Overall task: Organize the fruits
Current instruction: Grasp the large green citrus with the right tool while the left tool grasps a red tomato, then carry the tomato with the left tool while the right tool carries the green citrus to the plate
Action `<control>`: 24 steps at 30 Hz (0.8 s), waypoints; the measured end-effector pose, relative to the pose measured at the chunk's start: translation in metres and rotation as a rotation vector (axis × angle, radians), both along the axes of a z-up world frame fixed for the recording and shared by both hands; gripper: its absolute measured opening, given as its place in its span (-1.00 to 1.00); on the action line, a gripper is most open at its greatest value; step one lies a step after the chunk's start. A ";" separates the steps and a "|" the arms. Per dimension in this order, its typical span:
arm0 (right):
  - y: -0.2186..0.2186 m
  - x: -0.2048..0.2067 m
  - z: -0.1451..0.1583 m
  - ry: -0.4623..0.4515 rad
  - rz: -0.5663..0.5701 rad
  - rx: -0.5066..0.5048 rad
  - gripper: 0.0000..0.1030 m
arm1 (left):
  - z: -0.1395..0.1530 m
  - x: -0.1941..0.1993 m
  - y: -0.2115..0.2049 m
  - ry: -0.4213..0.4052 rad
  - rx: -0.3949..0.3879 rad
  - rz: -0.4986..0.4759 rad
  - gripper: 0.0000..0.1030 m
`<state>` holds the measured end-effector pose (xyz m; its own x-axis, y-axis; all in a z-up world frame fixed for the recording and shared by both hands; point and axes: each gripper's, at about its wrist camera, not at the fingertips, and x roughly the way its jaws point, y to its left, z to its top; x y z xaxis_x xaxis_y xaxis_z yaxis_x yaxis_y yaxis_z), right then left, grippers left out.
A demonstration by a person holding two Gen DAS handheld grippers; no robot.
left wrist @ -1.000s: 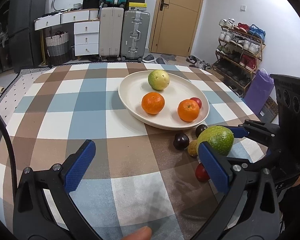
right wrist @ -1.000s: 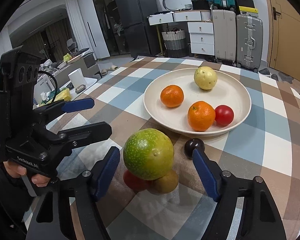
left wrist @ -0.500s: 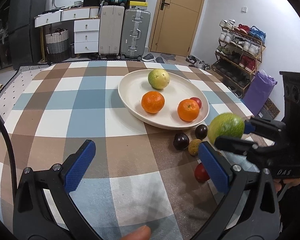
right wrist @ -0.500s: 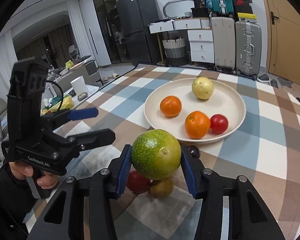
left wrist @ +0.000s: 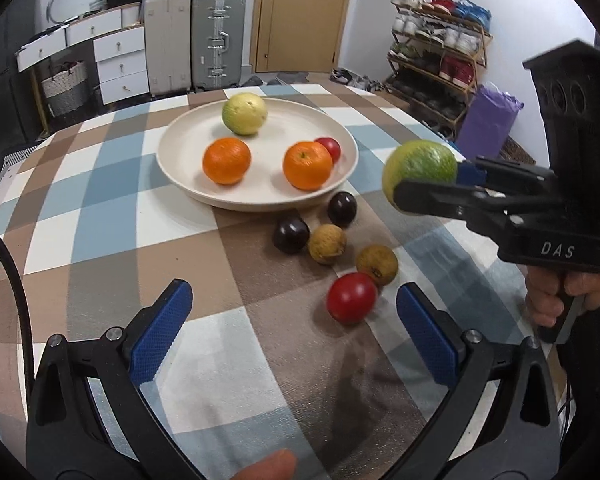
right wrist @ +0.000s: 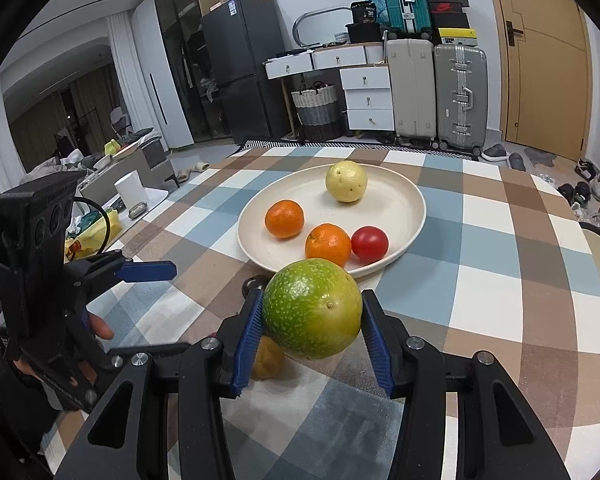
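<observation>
A: Left side first. Left gripper low over the checked surface, fingers spread wide, nothing between them. A red tomato lies on the cloth just ahead of its right finger.

B: Noted. Loose fruit near it?

A: Two brown round fruits and two dark plums, all on the surface just in front of the plate.

B: On the plate?

A: Yellow-green guava at the far side, two oranges nearer, a small red tomato touching the right-hand orange.

B: Right side?

A: Right gripper pinching a large green fruit, one blue pad against each flank. The fruit is lifted clear of the surface, near the plate's front rim. A person's hand grips the handle.
</observation>
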<state>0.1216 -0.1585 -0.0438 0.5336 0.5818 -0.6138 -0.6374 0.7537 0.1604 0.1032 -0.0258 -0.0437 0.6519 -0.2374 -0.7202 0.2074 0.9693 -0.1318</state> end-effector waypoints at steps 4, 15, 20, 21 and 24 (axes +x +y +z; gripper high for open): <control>-0.001 -0.001 0.000 -0.001 0.000 0.001 -0.05 | -0.003 0.000 -0.013 0.036 -0.003 -0.032 0.77; -0.004 0.001 0.001 0.002 -0.012 0.007 -0.05 | -0.016 0.002 -0.031 0.071 0.026 -0.085 0.06; -0.004 0.000 0.001 0.006 -0.008 0.006 -0.05 | -0.015 0.004 -0.030 0.076 -0.025 -0.119 -0.43; -0.003 0.001 0.001 0.006 -0.009 0.005 -0.05 | -0.015 0.004 -0.030 0.075 -0.025 -0.123 -0.47; -0.004 0.001 0.001 0.006 -0.008 0.009 -0.05 | -0.013 0.002 -0.030 0.065 -0.033 -0.133 -0.48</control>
